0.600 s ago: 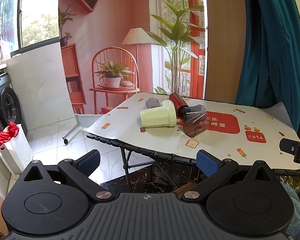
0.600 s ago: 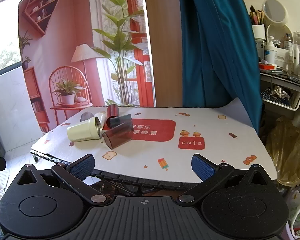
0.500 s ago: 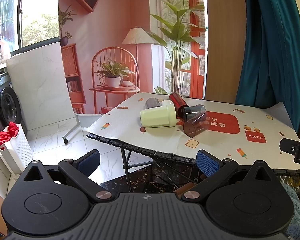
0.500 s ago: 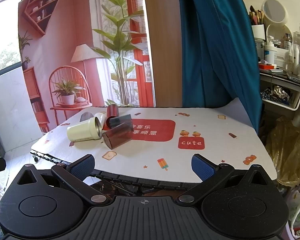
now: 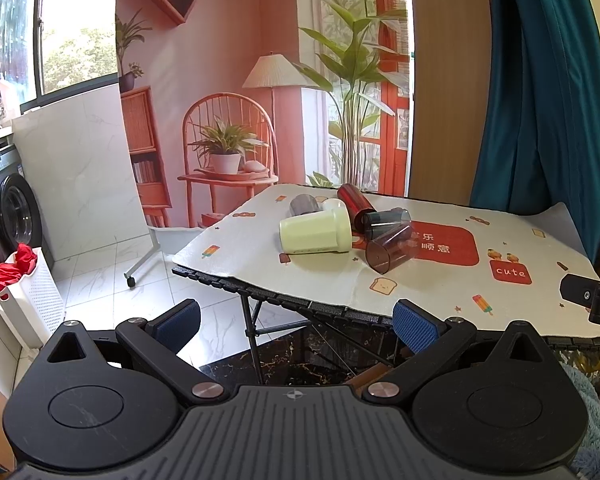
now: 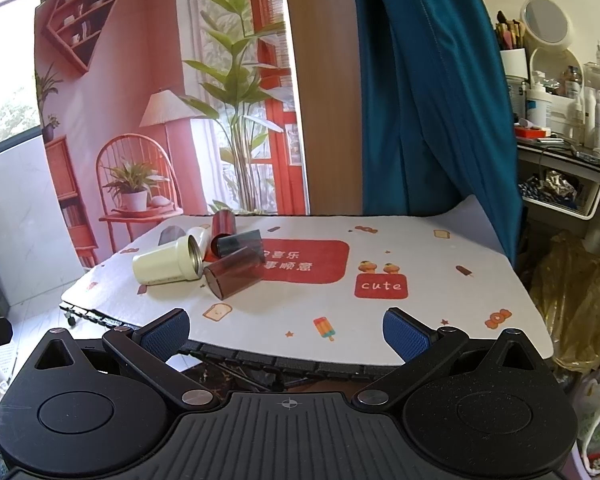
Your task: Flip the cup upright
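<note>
1. Nothing has shifted since half a second ago — no cup flipped yet.
2. Left gripper (image 5: 296,320) and right gripper (image 6: 286,330) hover spread wide, empty, before the table's near edge (image 6: 340,362).
3. Pale-yellow cup (image 5: 315,230) lies sideways among other tumblers near the far-left corner.

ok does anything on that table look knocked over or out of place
Yes. A cluster of cups lies tipped on its side on the table: the pale yellow cup, a brown translucent cup, a dark grey one and a red one. None stands upright. No spill shows.
</note>
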`<state>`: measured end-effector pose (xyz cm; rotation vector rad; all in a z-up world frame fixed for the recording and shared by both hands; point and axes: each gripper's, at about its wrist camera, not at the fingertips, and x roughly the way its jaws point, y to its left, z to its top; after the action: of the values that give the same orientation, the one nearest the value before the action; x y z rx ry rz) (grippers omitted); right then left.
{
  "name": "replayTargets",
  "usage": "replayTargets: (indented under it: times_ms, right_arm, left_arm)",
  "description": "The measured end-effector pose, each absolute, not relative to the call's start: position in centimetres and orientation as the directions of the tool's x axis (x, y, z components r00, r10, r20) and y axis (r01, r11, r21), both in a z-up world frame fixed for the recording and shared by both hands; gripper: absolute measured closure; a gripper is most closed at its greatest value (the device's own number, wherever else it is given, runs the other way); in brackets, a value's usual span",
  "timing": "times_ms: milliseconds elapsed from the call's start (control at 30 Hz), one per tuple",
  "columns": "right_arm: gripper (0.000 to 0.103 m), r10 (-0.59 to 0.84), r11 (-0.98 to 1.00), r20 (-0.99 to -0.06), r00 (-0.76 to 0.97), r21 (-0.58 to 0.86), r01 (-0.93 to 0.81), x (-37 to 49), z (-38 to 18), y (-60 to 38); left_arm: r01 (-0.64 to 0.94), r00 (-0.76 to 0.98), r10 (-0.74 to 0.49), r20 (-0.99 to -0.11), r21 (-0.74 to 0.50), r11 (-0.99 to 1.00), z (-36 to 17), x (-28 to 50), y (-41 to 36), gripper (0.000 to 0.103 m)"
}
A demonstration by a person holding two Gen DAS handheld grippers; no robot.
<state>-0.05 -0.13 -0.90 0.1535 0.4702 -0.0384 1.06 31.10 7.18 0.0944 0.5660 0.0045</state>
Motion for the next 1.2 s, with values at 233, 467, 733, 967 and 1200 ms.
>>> replayTargets:
  times_ms: [233,467,733,967,1200]
  right_arm:
    - [0.000,-0.001,0.988,-0.455,0.891,0.140,0.072,0.0,-0.8,-0.3]
    - [0.000,-0.001,0.988,-0.455,0.891,0.139,0.072,0.0,-0.8,-0.3]
    - [0.000,-0.006,0.988,-0.447,0.895,0.137,0.075,-0.1,-0.6,-0.6]
    - [0.000,-0.010,0.989,-0.403,0.915,0.130,0.068,0.8,0.7,-1.5]
    - [0.000,0.031,0.986,-0.361,0.932,0.165,0.031,4.5,0.9,-2.2]
  left_arm:
    - [0.024,0.844,0.030,-0.536,0.092,0.995,7.2,1.0,31.0,0.000]
    - [0.023,0.845,0.030,-0.535,0.092,0.995,7.2,0.9,31.0,0.000]
    - [0.027,0.845,0.026,-0.534,0.090,0.996,7.2,0.9,30.9,0.000]
    - [0.061,0.858,-0.018,-0.514,0.068,0.996,7.8,1.7,31.4,0.000]
    - [0.066,0.874,-0.009,-0.486,0.100,0.993,8.0,5.7,30.9,0.000]
